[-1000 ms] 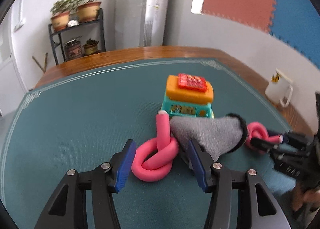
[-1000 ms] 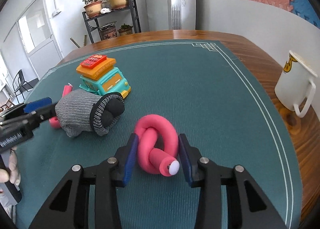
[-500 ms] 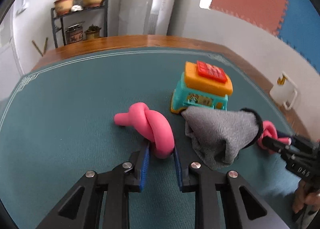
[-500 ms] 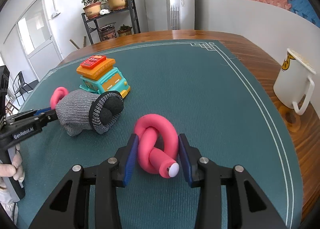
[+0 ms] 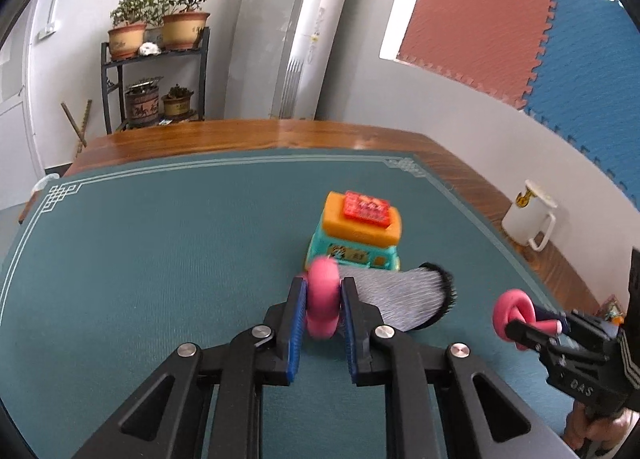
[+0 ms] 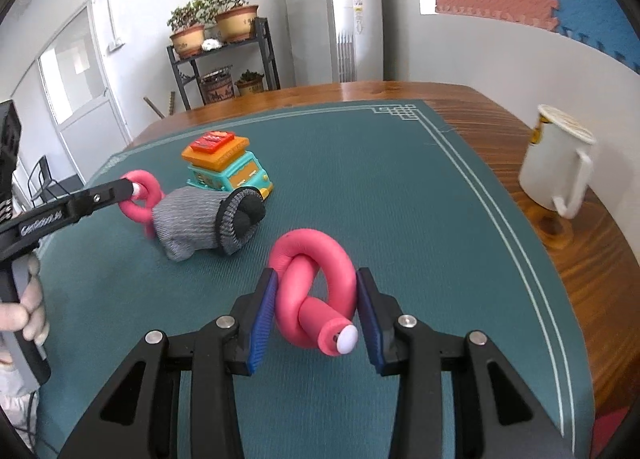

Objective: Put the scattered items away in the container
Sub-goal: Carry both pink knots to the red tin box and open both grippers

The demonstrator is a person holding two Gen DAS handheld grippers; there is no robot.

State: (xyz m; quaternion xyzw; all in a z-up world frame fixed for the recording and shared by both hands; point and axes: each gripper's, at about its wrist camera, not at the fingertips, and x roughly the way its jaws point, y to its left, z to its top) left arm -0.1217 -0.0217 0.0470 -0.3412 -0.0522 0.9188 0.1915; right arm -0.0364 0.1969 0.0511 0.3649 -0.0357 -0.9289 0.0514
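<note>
My left gripper (image 5: 323, 289) is shut on a knotted pink foam tube (image 5: 322, 305) and holds it above the green mat; it also shows in the right wrist view (image 6: 141, 197). My right gripper (image 6: 316, 287) is shut on a second knotted pink foam tube (image 6: 316, 295), lifted off the mat; it also shows in the left wrist view (image 5: 514, 311). A grey sock with a black cuff (image 6: 208, 219) lies on the mat between them. A teal and orange toy truck (image 6: 226, 171) stands just behind the sock. No container is in view.
A white mug (image 6: 558, 163) stands on the bare wood at the table's right edge. The green mat (image 5: 160, 243) covers most of the table. A plant shelf (image 5: 156, 71) and a floor-standing air conditioner (image 5: 296, 27) stand beyond the far edge.
My left gripper closed on its pink tube and lifted it off the mat, swinging toward the sock. My right gripper stayed shut on its tube and rose a little.
</note>
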